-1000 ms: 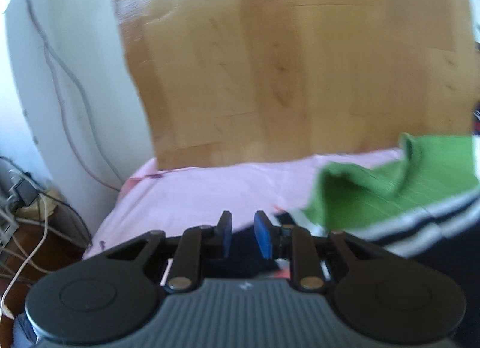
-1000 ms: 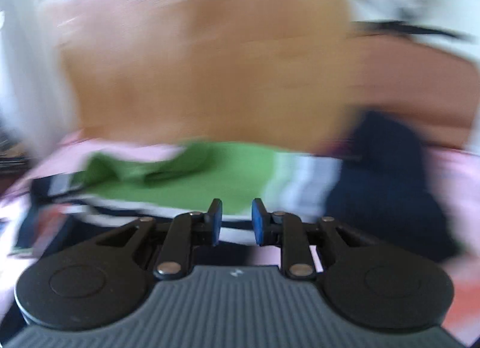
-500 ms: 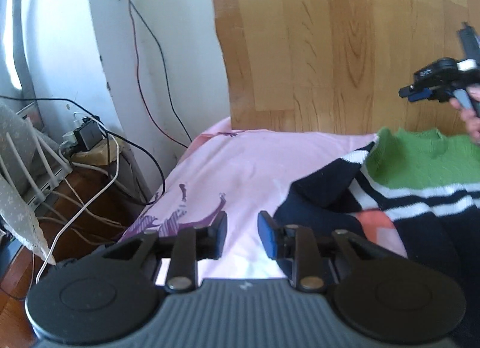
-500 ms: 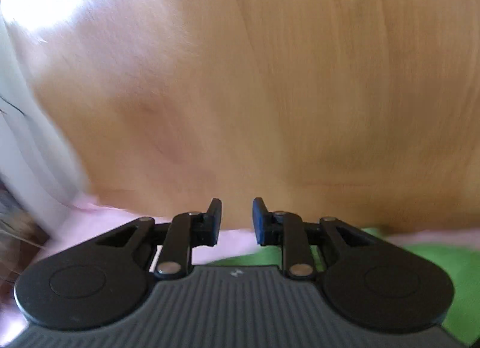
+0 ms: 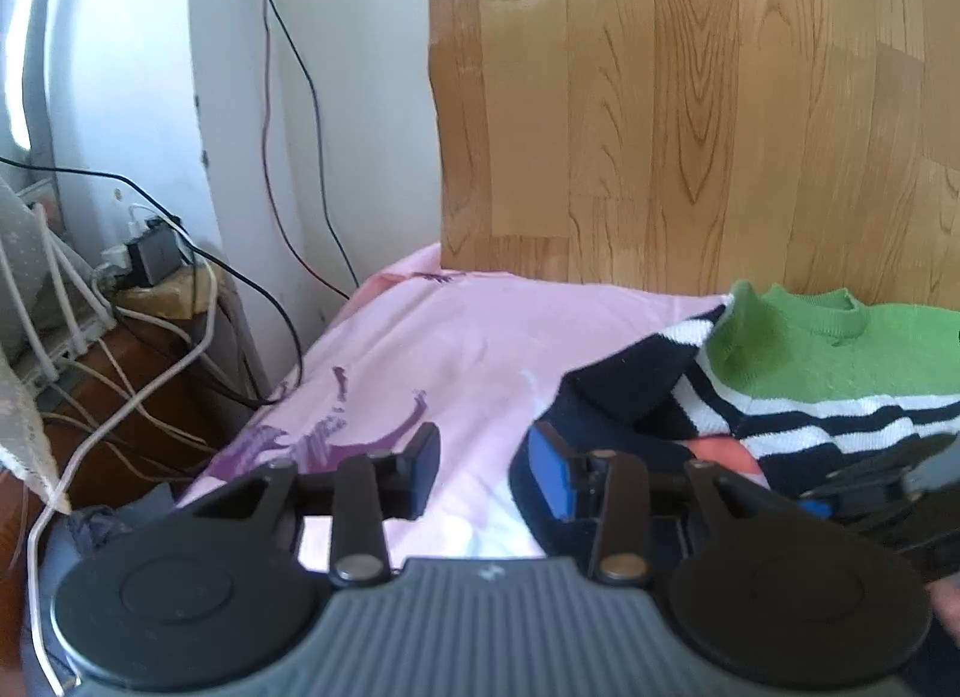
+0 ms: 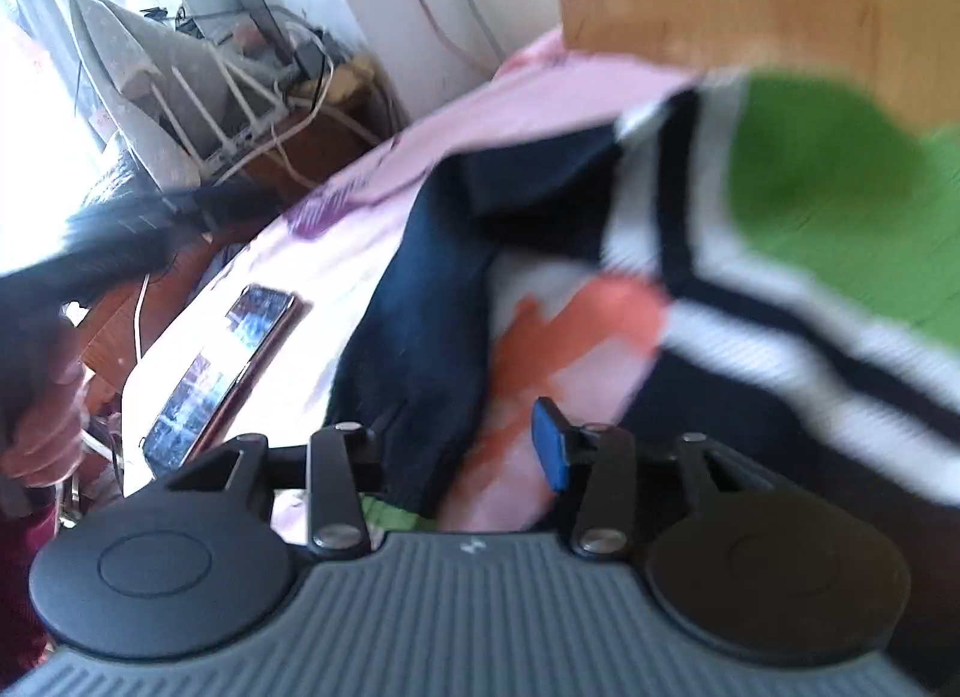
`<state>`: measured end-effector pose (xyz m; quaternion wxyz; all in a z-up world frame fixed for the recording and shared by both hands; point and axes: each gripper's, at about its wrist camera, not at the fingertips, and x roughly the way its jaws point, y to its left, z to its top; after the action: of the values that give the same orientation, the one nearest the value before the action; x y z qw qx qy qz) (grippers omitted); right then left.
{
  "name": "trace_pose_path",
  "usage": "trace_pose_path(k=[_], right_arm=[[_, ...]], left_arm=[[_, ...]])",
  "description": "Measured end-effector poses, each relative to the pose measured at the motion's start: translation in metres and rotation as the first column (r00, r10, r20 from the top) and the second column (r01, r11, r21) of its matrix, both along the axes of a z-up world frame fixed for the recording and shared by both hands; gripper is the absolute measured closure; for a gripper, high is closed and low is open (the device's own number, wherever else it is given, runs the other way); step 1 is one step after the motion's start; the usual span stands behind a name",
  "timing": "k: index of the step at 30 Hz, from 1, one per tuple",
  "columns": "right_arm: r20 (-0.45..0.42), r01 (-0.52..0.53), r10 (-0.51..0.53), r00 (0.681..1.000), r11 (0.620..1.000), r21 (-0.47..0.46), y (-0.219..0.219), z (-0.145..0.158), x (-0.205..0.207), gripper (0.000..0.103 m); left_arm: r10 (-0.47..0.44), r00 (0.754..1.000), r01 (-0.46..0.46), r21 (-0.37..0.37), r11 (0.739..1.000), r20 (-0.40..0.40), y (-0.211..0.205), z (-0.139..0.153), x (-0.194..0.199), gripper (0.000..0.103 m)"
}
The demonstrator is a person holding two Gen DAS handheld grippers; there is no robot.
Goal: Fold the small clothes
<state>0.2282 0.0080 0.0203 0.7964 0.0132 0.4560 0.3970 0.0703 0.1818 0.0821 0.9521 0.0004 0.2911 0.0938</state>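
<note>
I see one small knit sweater [image 5: 810,379] lying on the pink bedsheet against the wooden headboard, its green top and round collar at the far end. White and navy stripes cross below the green, over a navy body with an orange patch. A navy sleeve [image 6: 420,349] trails toward the camera, seemingly loose and unfolded, though the right wrist view is blurred.
</note>
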Motion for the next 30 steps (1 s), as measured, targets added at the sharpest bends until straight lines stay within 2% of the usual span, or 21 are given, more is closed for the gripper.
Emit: trace_pose_path(k=[1, 2, 3, 6, 8, 10, 13, 17, 20, 22, 25, 26, 27, 28, 30], right_arm=[[0.003, 0.001, -0.001, 1.000, 1.000, 0.007, 0.007, 0.001, -0.005, 0.075], [-0.032, -0.032, 0.032, 0.999, 0.999, 0.003, 0.014, 0.002, -0.005, 0.095], [-0.041, -0.047, 0.048, 0.998, 0.999, 0.006, 0.015, 0.006, -0.006, 0.097], [0.059, -0.127, 0.128, 0.990, 0.992, -0.019, 0.002, 0.047, -0.016, 0.097], [0.137, -0.141, 0.152, 0.979, 0.986, -0.088, -0.022, 0.084, -0.018, 0.097], [0.192, -0.121, 0.154, 0.969, 0.977, -0.174, -0.048, 0.111, -0.012, 0.097], [0.255, -0.023, 0.109, 0.961, 0.947, -0.320, -0.088, 0.135, 0.000, 0.097], [0.328, 0.123, 0.033, 0.944, 0.887, -0.444, -0.131, 0.141, 0.018, 0.097], [0.354, 0.198, -0.019, 0.935, 0.857, -0.475, -0.151, 0.130, 0.036, 0.097], [0.363, 0.228, -0.045, 0.931, 0.848, -0.479, -0.162, 0.121, 0.045, 0.097], [0.347, 0.254, -0.088, 0.934, 0.848, -0.466, -0.170, 0.104, 0.056, 0.097], [0.347, 0.259, -0.095, 0.933, 0.847, -0.464, -0.175, 0.100, 0.059, 0.097], [0.345, 0.265, -0.104, 0.933, 0.847, -0.461, -0.174, 0.095, 0.062, 0.097], [0.343, 0.274, -0.117, 0.932, 0.848, -0.454, -0.173, 0.091, 0.068, 0.097], [0.343, 0.292, -0.147, 0.928, 0.857, -0.424, -0.174, 0.089, 0.079, 0.097]], left_arm=[[0.005, 1.000, -0.005, 0.005, 1.000, 0.005, 0.001, 0.003, -0.003, 0.068], [0.009, 1.000, -0.009, 0.011, 1.000, 0.009, 0.002, 0.006, -0.004, 0.067], [0.013, 1.000, -0.013, 0.017, 1.000, 0.013, 0.003, 0.008, -0.005, 0.066], [0.010, 1.000, -0.011, 0.017, 1.000, 0.023, 0.004, 0.014, -0.002, 0.062], [-0.003, 1.000, 0.003, 0.009, 1.000, 0.021, 0.001, 0.016, 0.007, 0.061], [-0.029, 0.999, 0.029, 0.006, 1.000, 0.020, -0.008, 0.016, 0.021, 0.061], [-0.103, 0.995, 0.103, -0.004, 0.995, 0.014, -0.030, 0.014, 0.049, 0.056], [-0.191, 0.981, 0.189, -0.046, 0.981, -0.045, -0.058, 0.004, 0.108, 0.053], [-0.212, 0.971, 0.205, -0.074, 0.976, -0.108, -0.076, -0.012, 0.157, 0.050], [-0.229, 0.962, 0.215, -0.108, 0.971, -0.148, -0.087, -0.026, 0.184, 0.050], [-0.255, 0.949, 0.235, -0.119, 0.965, -0.186, -0.105, -0.045, 0.208, 0.051], [-0.261, 0.945, 0.242, -0.117, 0.963, -0.196, -0.111, -0.051, 0.213, 0.057], [-0.260, 0.943, 0.242, -0.110, 0.964, -0.206, -0.115, -0.056, 0.217, 0.067], [-0.253, 0.942, 0.237, -0.096, 0.967, -0.219, -0.118, -0.060, 0.222, 0.091], [-0.229, 0.950, 0.212, -0.097, 0.972, -0.211, -0.120, -0.060, 0.227, 0.093]])
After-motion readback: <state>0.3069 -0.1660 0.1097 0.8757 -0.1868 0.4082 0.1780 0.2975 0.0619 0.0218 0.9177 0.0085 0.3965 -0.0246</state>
